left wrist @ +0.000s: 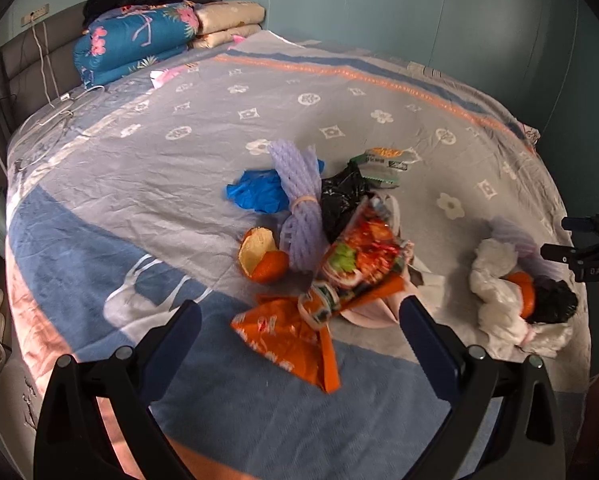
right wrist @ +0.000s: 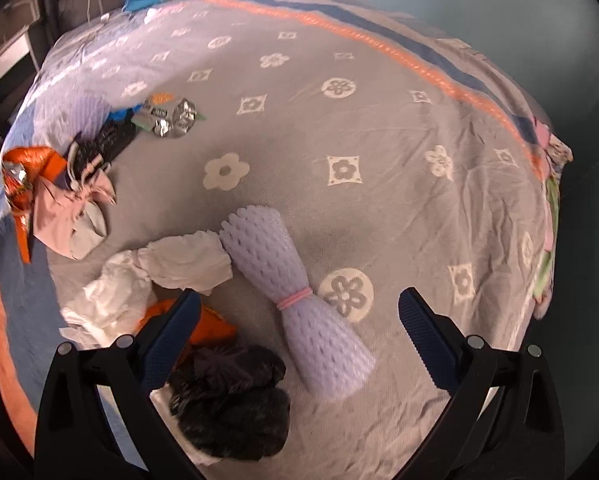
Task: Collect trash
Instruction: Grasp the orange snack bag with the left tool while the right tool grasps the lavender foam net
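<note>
Between your right gripper [right wrist: 299, 308] fingers, spread wide and holding nothing: foam net sleeve [right wrist: 295, 300] flat on the bedspread [right wrist: 379, 128], long axis running from you up-left. Left of the sleeve: tissue wad [right wrist: 159, 280], black bag [right wrist: 231, 400], orange peel partly hidden. Left gripper [left wrist: 299, 312] also wide open, empty, above the orange wrapper [left wrist: 287, 340].

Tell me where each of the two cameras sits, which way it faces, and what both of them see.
Left wrist: sits on the left tool, looks along its open fingers across the bed at the orange wrapper and the snack bag; the other tool shows at the right edge.
Right wrist: sits on the right tool, open, faces down the bed at the foam net bundle and the black bag.
Shared: the white tissue wad and the black bag.
</note>
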`<state>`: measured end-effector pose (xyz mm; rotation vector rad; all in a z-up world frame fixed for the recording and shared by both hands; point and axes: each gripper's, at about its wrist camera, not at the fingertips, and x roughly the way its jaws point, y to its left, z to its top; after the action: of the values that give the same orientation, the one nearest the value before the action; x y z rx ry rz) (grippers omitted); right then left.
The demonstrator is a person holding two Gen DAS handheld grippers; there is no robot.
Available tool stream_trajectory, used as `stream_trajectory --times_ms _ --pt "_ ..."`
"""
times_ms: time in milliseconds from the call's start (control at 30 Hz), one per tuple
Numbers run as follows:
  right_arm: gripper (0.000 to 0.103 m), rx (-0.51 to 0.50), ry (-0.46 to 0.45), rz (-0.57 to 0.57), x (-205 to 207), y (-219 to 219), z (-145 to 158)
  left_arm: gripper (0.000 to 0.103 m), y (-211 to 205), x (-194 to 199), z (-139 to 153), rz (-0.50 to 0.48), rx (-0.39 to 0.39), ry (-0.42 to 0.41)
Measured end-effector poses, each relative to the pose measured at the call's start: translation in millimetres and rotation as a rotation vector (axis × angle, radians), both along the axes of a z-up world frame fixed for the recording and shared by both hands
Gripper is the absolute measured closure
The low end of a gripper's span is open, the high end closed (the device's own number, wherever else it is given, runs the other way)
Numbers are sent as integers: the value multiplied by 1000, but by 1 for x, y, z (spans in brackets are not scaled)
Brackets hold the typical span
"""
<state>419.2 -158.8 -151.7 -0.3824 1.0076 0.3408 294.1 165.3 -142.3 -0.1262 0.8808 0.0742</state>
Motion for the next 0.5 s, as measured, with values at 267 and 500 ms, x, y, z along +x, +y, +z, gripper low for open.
stream_trajectory --times_ms 267,500 --pt "18 -21 17 5 22 8 -21 7 2 17 -29 -25 -62 20" --pt "42 -32 49 5 34 13 -33 36 -4 17 -37 -71 -44 0"
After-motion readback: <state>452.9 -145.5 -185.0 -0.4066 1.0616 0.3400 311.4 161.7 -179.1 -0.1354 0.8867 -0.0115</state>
